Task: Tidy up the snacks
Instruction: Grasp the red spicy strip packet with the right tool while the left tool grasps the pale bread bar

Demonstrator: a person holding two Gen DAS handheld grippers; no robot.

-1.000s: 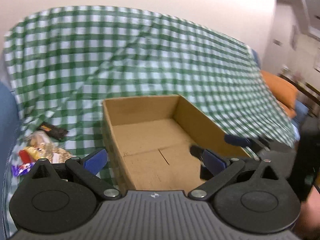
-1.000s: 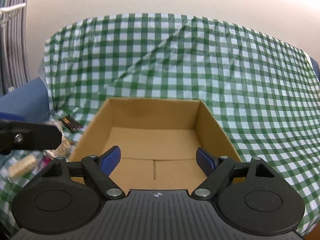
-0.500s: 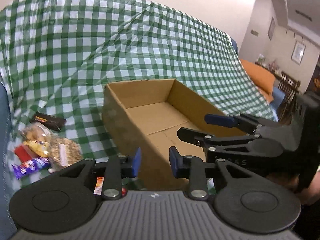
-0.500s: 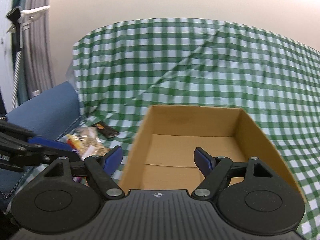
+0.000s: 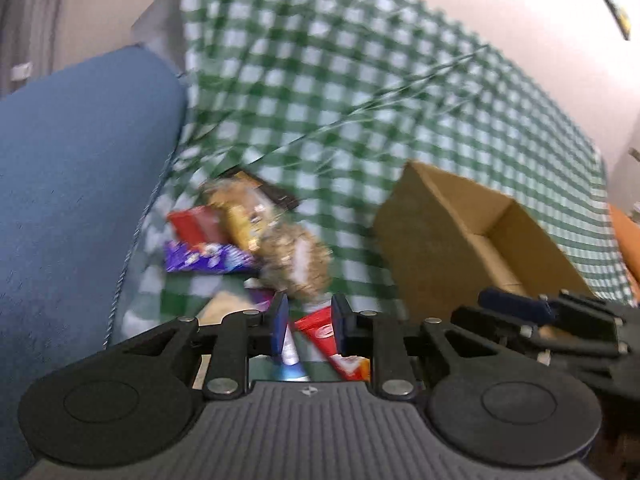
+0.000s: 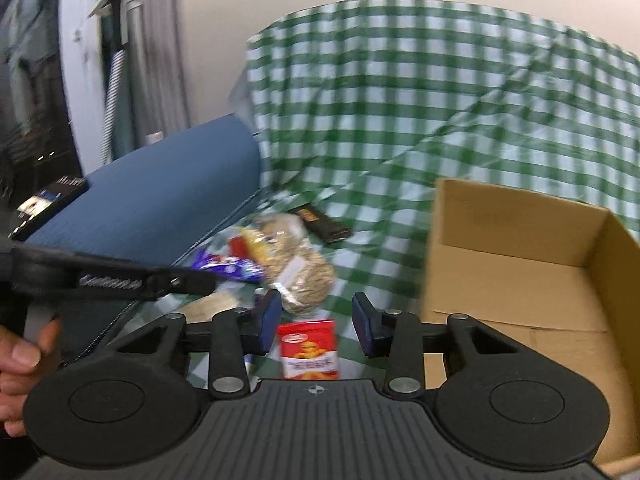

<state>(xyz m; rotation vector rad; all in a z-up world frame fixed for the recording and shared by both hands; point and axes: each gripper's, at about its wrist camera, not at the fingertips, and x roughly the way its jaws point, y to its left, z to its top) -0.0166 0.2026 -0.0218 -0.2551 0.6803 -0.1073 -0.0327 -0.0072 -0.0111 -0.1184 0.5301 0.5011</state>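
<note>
Several loose snacks lie heaped on the green-checked cloth (image 6: 400,92) beside a blue cushion (image 5: 76,184): a purple wrapper (image 5: 204,258), a red wrapper (image 5: 196,224), a clear bag of grain-coloured pieces (image 6: 300,268), a dark bar (image 6: 322,222) and, nearest, a red packet (image 6: 308,350). Left gripper (image 5: 306,322): jaws just narrowed to a slim gap, over the near edge of the heap; blur prevents telling whether anything is pinched. Right gripper (image 6: 316,322): jaws just narrowed, yet apart, straddling the red packet without touching it, holding nothing. Cardboard box (image 6: 520,264): open-topped, to the right of the heap, apparently empty where visible. Step in hand, by judgement: reaching for a first item to pick up. Next move calls for lowering the right gripper, pinching the red packet across its width, then carrying it rightward over the box wall. The surface looks like a covered sofa rather than a bench.
</note>
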